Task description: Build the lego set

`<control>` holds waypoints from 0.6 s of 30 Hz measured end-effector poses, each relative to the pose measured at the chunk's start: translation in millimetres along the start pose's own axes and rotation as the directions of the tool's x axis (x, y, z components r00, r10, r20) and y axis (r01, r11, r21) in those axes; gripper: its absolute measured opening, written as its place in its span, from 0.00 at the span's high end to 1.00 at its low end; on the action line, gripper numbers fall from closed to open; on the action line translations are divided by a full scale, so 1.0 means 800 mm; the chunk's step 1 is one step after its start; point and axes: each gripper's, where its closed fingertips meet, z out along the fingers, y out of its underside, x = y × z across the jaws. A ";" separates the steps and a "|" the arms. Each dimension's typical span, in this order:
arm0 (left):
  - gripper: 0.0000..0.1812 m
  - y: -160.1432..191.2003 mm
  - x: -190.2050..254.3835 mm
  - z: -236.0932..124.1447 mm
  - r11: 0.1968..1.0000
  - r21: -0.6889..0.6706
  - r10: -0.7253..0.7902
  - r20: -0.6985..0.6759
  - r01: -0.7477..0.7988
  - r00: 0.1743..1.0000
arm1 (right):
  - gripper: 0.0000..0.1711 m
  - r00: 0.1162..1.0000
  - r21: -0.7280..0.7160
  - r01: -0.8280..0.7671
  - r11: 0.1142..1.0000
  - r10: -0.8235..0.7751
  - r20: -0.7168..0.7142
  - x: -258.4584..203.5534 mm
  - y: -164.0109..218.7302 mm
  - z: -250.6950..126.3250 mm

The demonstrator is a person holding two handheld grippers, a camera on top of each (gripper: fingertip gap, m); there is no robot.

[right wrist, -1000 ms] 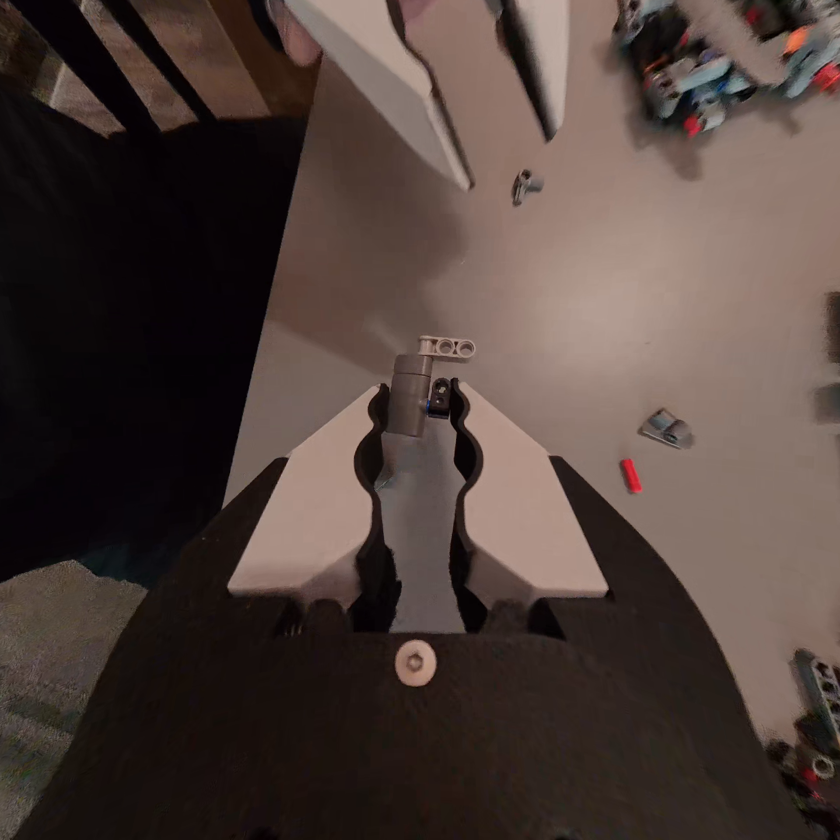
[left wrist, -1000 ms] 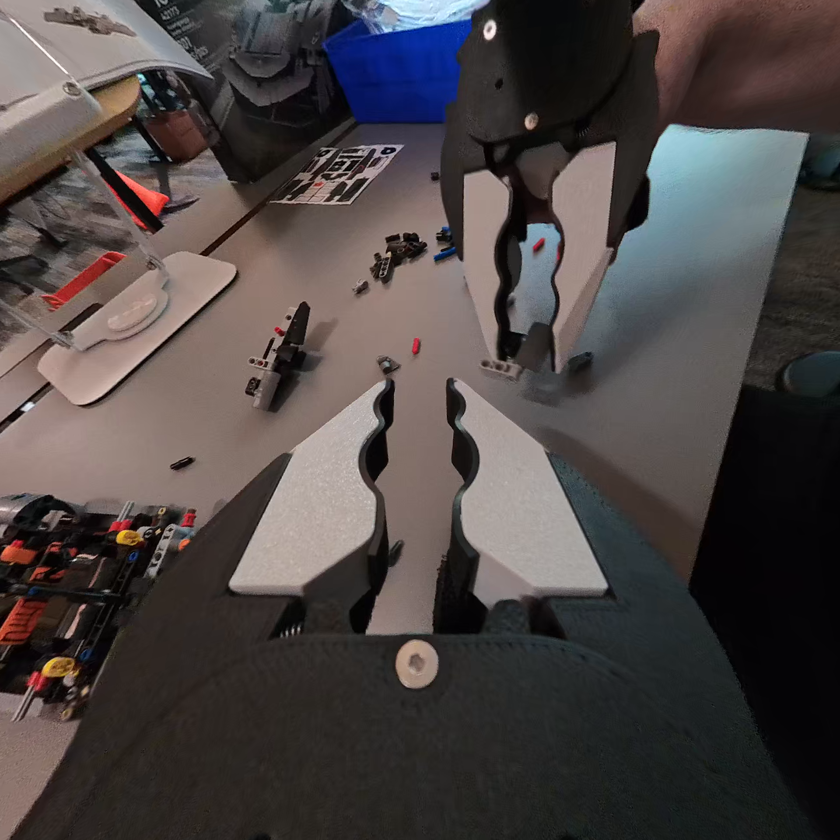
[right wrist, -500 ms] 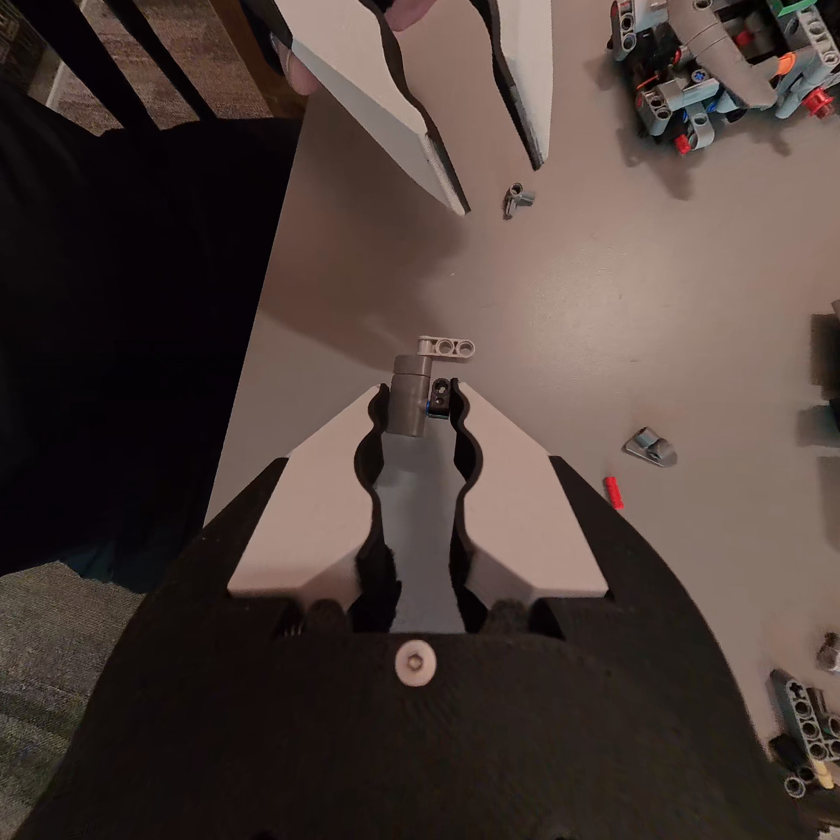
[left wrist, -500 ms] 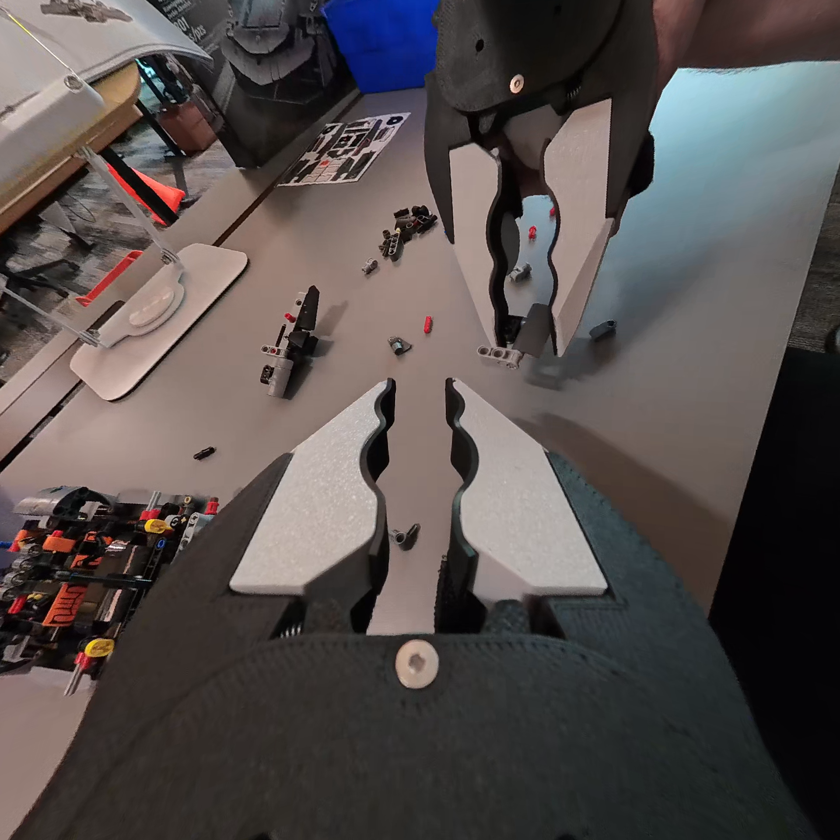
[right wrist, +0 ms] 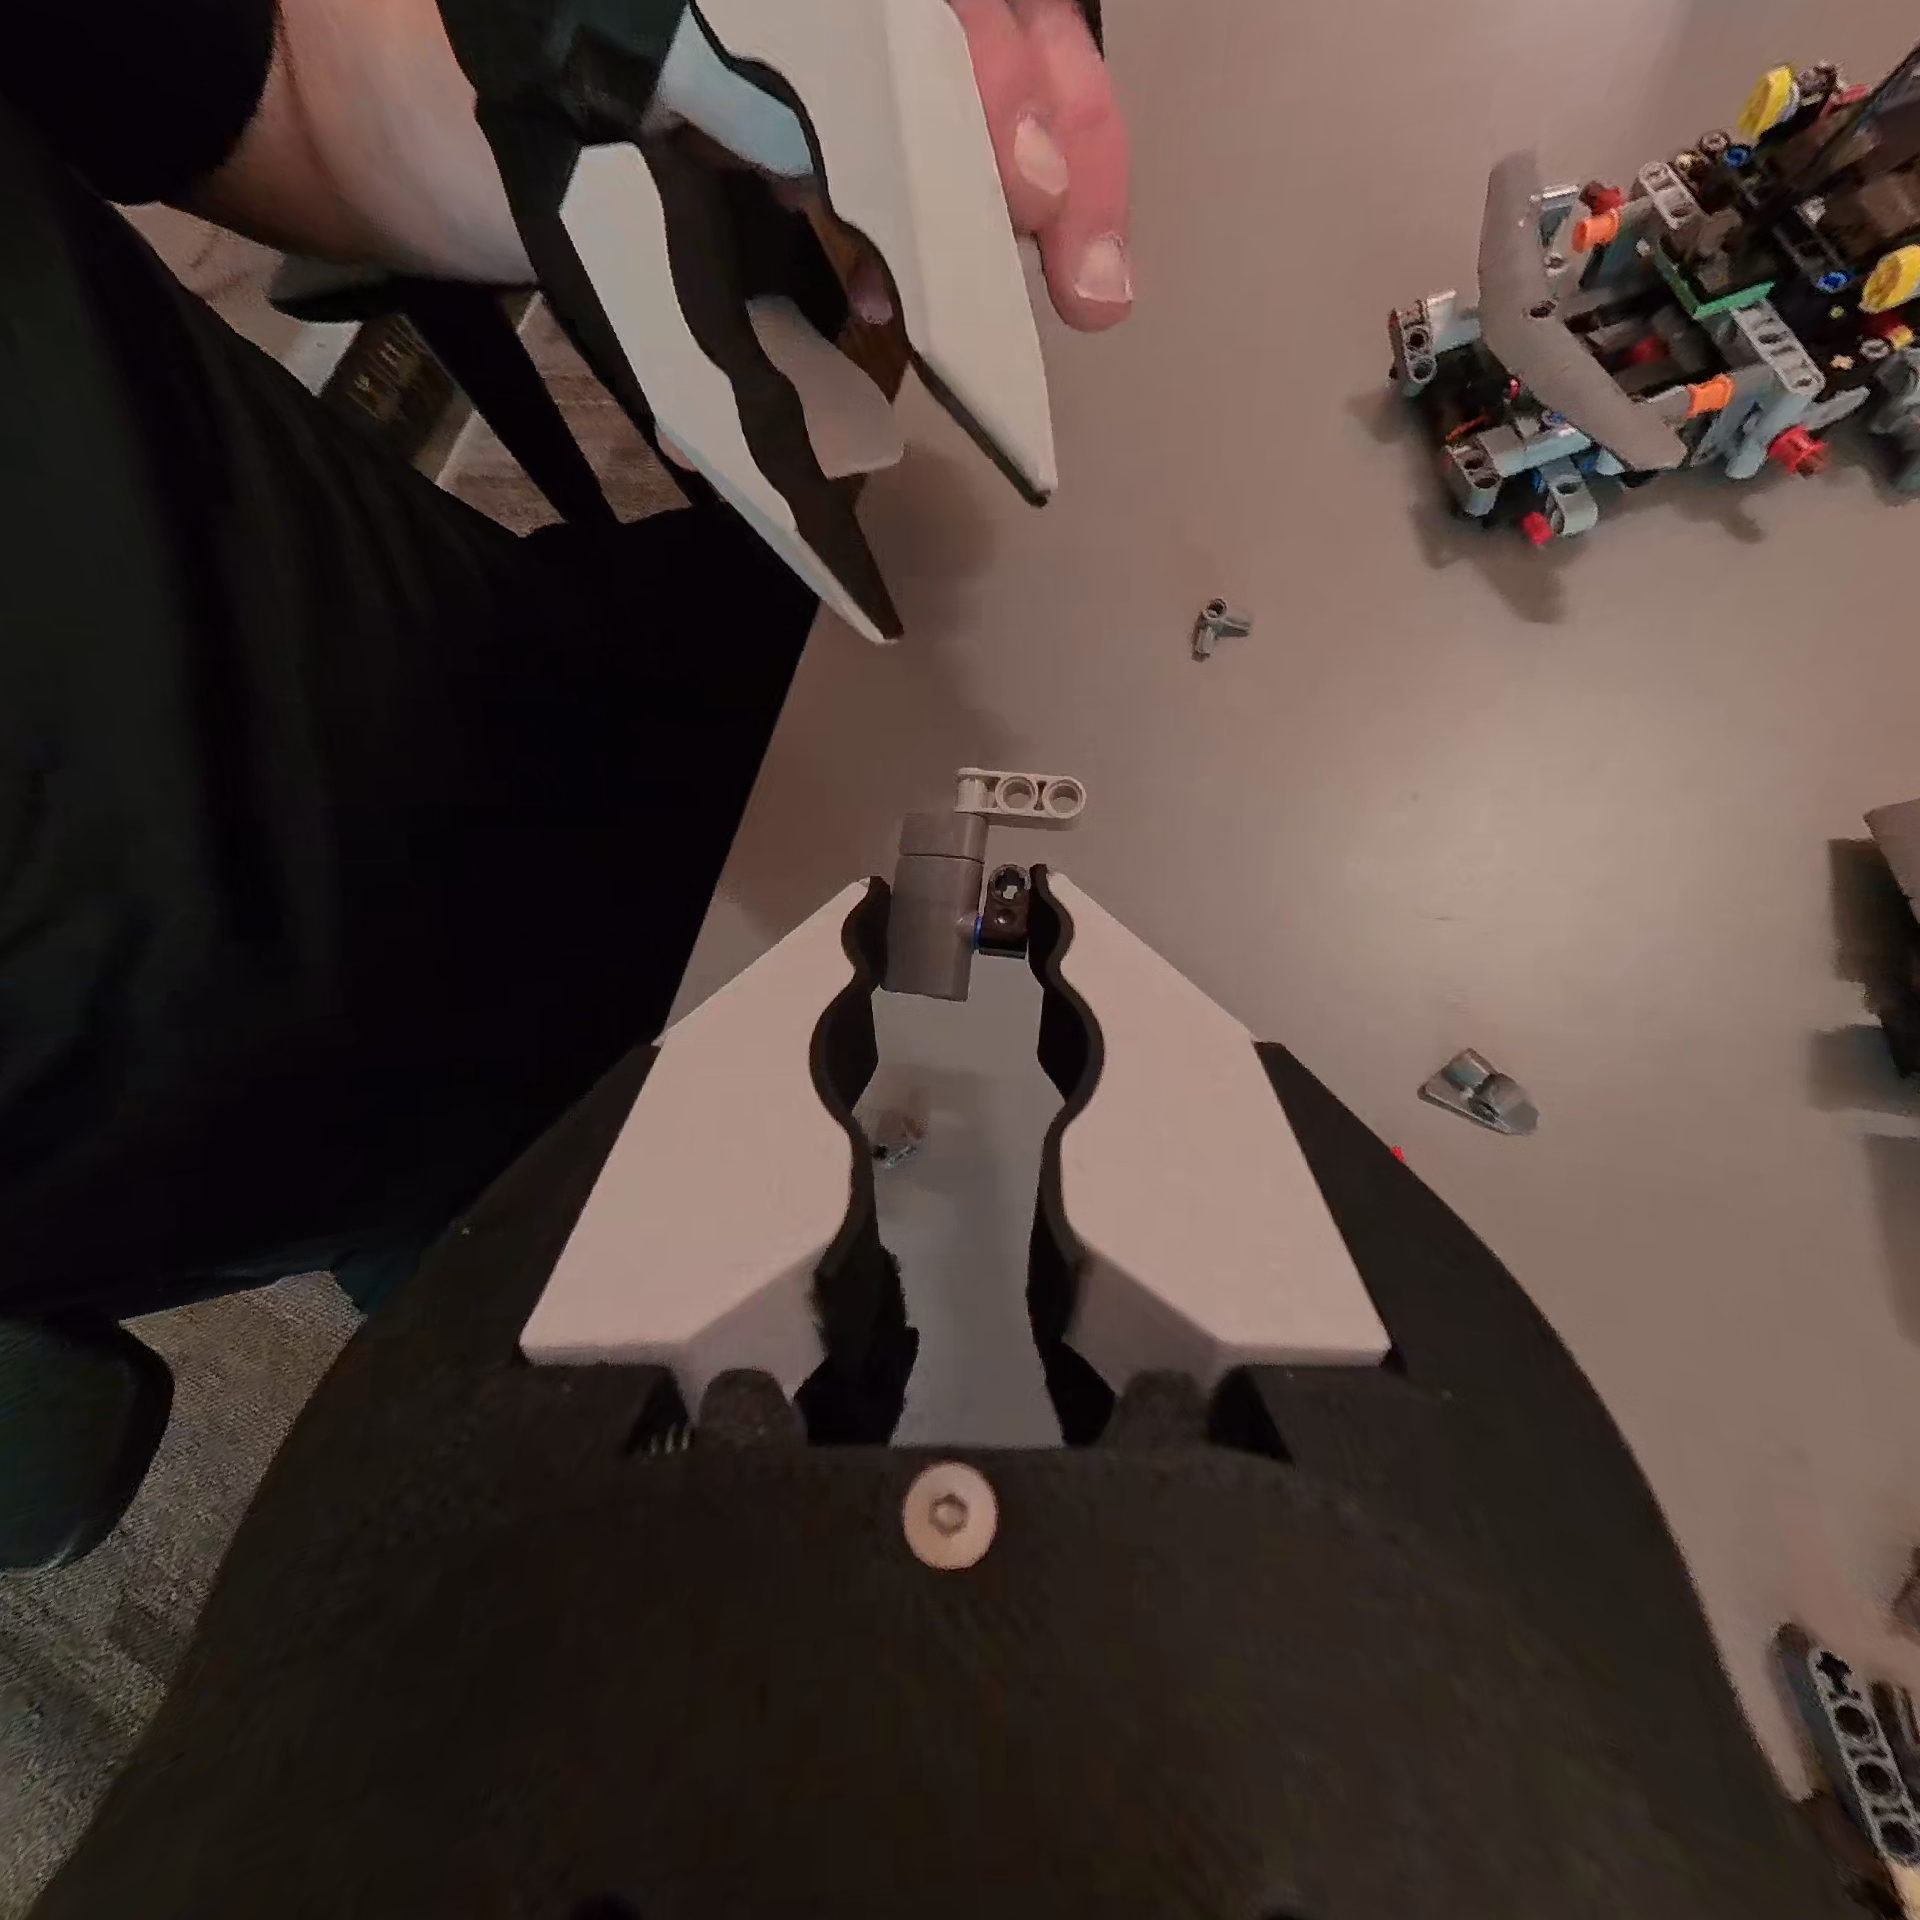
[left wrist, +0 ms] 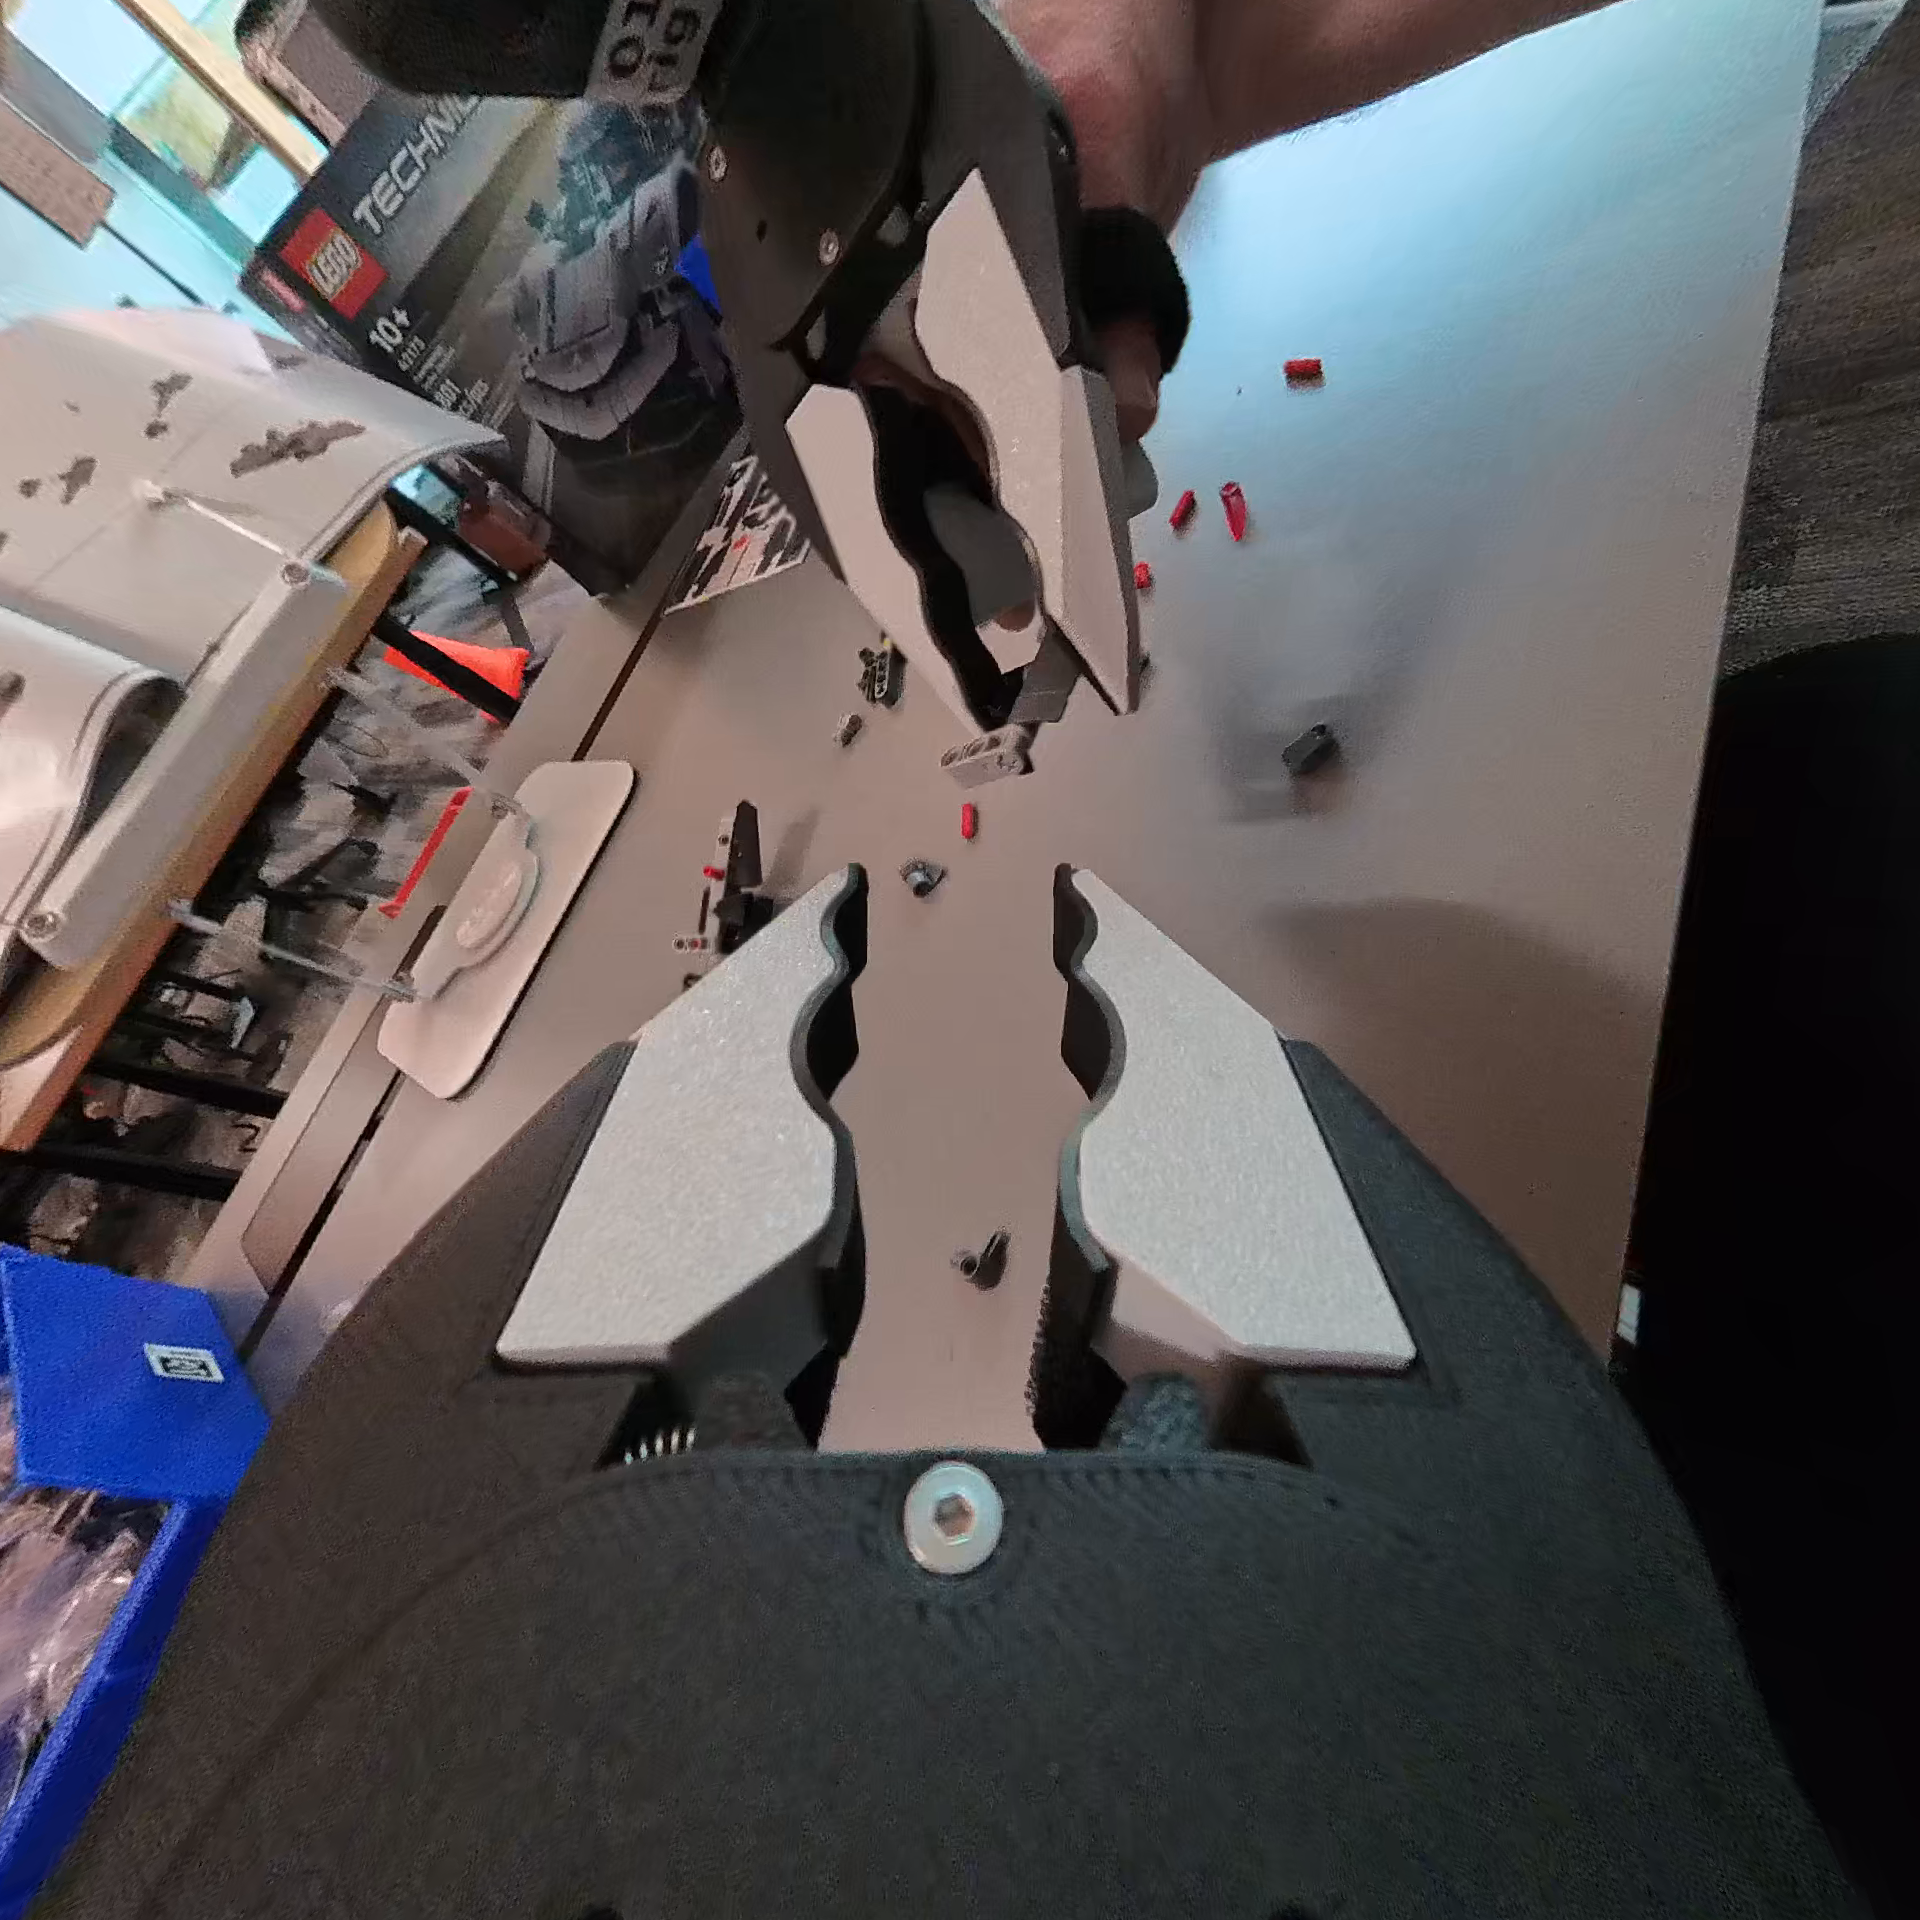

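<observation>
Two grippers hang over the grey surface (right wrist: 1455, 831). The right gripper (right wrist: 951, 894) has its fingers closed on a small lego piece (right wrist: 935, 914): a dark grey cylinder with a black connector at its side and a light grey three-hole bar at its top, all pinched at the very tips and held above the surface near its edge. The left gripper (left wrist: 956, 883) has its fingers spread with a clear gap and nothing between them; a tiny black pin (left wrist: 982, 1259) lies on the surface and shows through that gap. Taking the held lego piece as the landmark, the left gripper's tips sit just beyond it and apart from it in the right wrist view, with a hand (right wrist: 1049, 156) wrapped around that gripper. A small grey connector (right wrist: 1218, 625) lies on the surface beyond the piece and to its right. The half-built model (right wrist: 1662, 343), grey with orange, yellow and red parts, stands farther off on the same side. A grey wedge part (right wrist: 1475, 1091) lies nearer the camera, right of the piece.
</observation>
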 end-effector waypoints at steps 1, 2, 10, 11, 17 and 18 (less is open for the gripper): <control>0.81 -0.002 0.003 0.001 1.000 0.003 0.008 -0.001 -0.008 1.000 | 0.86 1.000 -0.003 0.008 1.000 -0.008 0.009 -0.003 -0.001 0.002; 0.80 -0.002 0.005 0.002 1.000 -0.005 0.020 0.011 -0.020 1.000 | 0.86 1.000 -0.011 0.020 1.000 -0.020 0.020 -0.008 -0.001 0.004; 0.82 -0.007 0.030 -0.018 0.975 -0.034 0.222 0.104 -0.220 0.969 | 0.86 0.990 -0.026 0.009 1.000 -0.005 0.143 -0.041 -0.009 0.042; 0.82 -0.005 0.035 -0.019 0.970 -0.042 0.242 0.099 -0.239 0.965 | 0.86 0.988 -0.023 0.005 1.000 -0.002 0.156 -0.042 -0.010 0.047; 0.88 -0.001 0.047 -0.020 0.951 -0.054 0.309 0.106 -0.305 0.945 | 0.86 0.975 -0.014 -0.013 1.000 0.016 0.220 -0.051 -0.021 0.060; 0.91 -0.001 0.047 -0.020 0.945 -0.053 0.326 0.112 -0.322 0.939 | 0.86 0.974 -0.010 -0.018 1.000 0.019 0.224 -0.051 -0.023 0.059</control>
